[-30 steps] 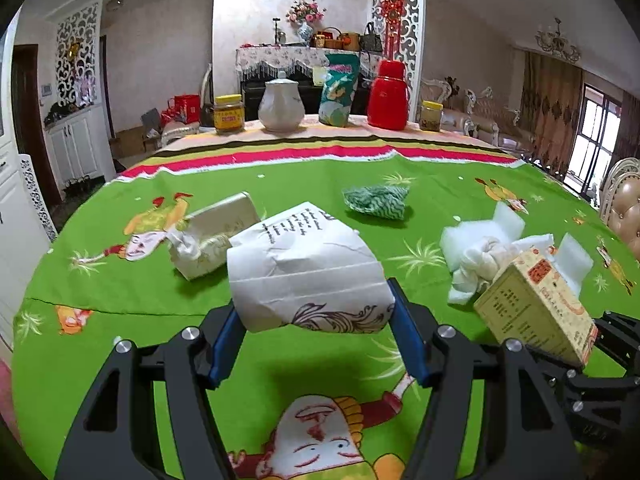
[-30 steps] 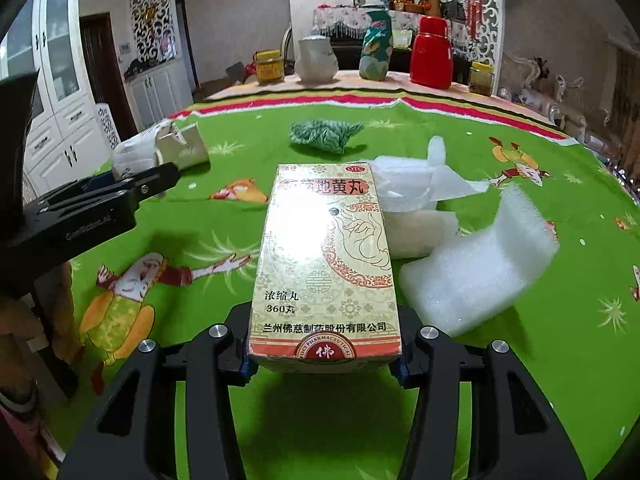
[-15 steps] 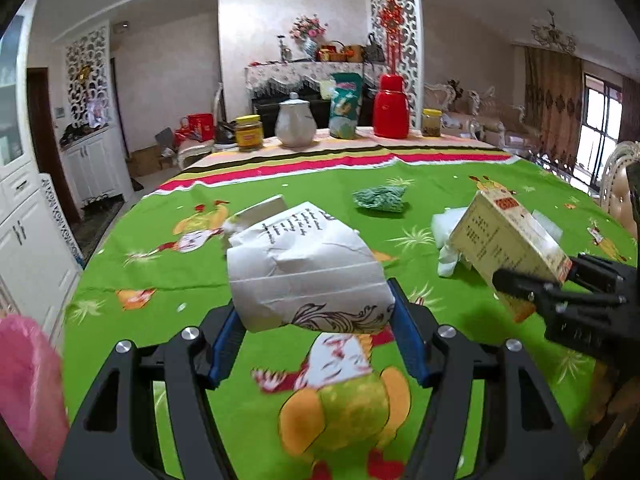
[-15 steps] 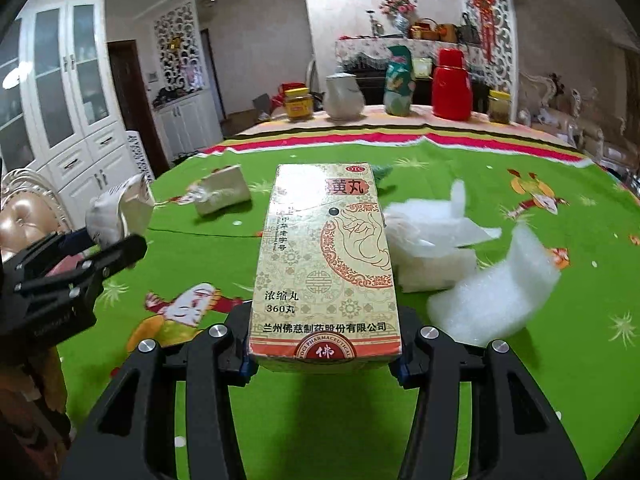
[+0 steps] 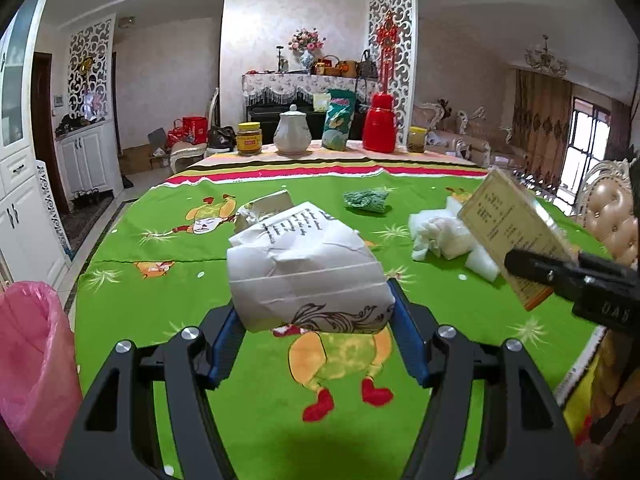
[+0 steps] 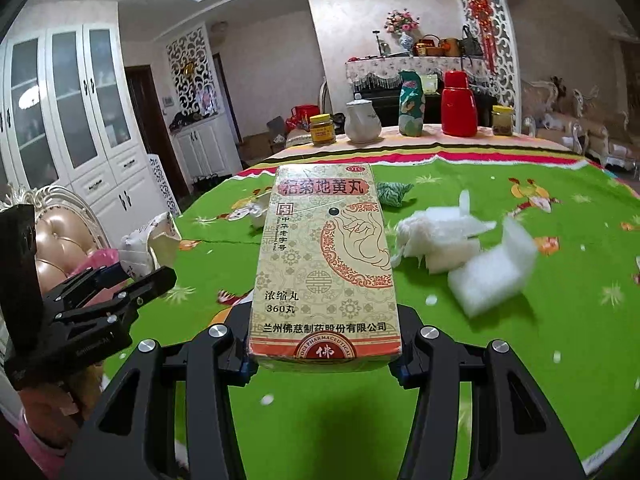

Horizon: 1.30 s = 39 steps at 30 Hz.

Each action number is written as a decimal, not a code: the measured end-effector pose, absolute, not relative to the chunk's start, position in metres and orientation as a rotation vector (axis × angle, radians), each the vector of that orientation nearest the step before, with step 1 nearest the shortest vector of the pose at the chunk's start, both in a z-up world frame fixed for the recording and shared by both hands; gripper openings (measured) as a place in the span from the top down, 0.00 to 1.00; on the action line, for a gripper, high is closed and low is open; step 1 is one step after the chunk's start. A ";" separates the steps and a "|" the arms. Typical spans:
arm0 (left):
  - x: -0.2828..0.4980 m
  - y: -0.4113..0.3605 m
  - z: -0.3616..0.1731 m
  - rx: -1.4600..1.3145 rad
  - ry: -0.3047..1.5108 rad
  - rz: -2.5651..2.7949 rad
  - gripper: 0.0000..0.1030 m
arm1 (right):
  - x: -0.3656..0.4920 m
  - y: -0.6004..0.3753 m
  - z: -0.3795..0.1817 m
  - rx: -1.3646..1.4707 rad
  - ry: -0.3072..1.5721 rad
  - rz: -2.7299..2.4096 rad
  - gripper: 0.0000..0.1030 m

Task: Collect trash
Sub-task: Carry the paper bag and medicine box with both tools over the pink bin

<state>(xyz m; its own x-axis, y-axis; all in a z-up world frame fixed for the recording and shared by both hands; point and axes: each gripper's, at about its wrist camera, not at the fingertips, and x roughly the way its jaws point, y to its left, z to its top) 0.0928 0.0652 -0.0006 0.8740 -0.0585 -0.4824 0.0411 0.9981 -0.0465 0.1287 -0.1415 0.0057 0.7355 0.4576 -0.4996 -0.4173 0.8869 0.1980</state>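
Surface [image 5: 208, 312] under a green cartoon-print cloth fills both views, with trash lying on it near its middle and far half. Pink bin bag [image 5: 28, 360] hangs off the near left edge, the likely destination for both loads. White foam pieces [image 6: 472, 256] lie in a loose heap on the right side, uncollected. Medicine box [image 6: 324, 268] is clamped by its lower end in the right claw [image 6: 324, 360], lifted clear of the cloth. Crumpled paper bag [image 5: 308, 276] is pinched between the blue pads of the left claw [image 5: 312, 344], likewise off the cloth. A second crumpled wrapper [image 5: 264, 208] and a green wad [image 5: 366, 200] remain farther back.

By the look of it, the job is partway: two items in hand but not yet binned, at least four pieces left. Red flask [image 5: 380, 124], white teapot [image 5: 293, 130], jars and a green packet line the far edge, well apart from the trash. Nothing visibly blocks the path to the bag, though the two claws ride near each other.
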 end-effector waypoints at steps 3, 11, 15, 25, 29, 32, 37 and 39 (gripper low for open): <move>0.077 0.065 0.003 -0.044 0.491 -0.074 0.38 | 0.109 -0.141 0.006 0.083 0.557 0.479 0.52; 0.043 0.062 0.007 -0.011 0.466 -0.116 0.38 | 0.080 -0.125 0.008 0.037 0.534 0.516 0.52; 0.035 0.071 0.006 -0.026 0.463 -0.116 0.38 | 0.079 -0.114 0.007 0.020 0.537 0.533 0.52; 0.006 0.107 0.007 -0.062 0.460 -0.076 0.38 | 0.062 -0.063 0.013 -0.030 0.502 0.645 0.52; -0.011 0.132 0.012 -0.073 0.445 -0.028 0.38 | 0.058 -0.044 0.017 -0.039 0.493 0.684 0.52; -0.024 0.152 0.015 -0.088 0.438 0.004 0.38 | 0.055 -0.023 0.020 -0.054 0.496 0.733 0.52; -0.045 0.192 0.019 -0.124 0.436 0.057 0.38 | 0.050 0.021 0.023 -0.091 0.503 0.845 0.52; -0.054 0.209 0.021 -0.133 0.433 0.087 0.38 | 0.049 0.040 0.024 -0.103 0.506 0.895 0.52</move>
<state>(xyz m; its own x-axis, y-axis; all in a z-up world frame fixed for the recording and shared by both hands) -0.0539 0.2090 0.0206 0.9041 0.0553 -0.4236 -0.1120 0.9876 -0.1102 0.0489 0.0404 0.0241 0.5171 0.7201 -0.4626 -0.7678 0.6291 0.1210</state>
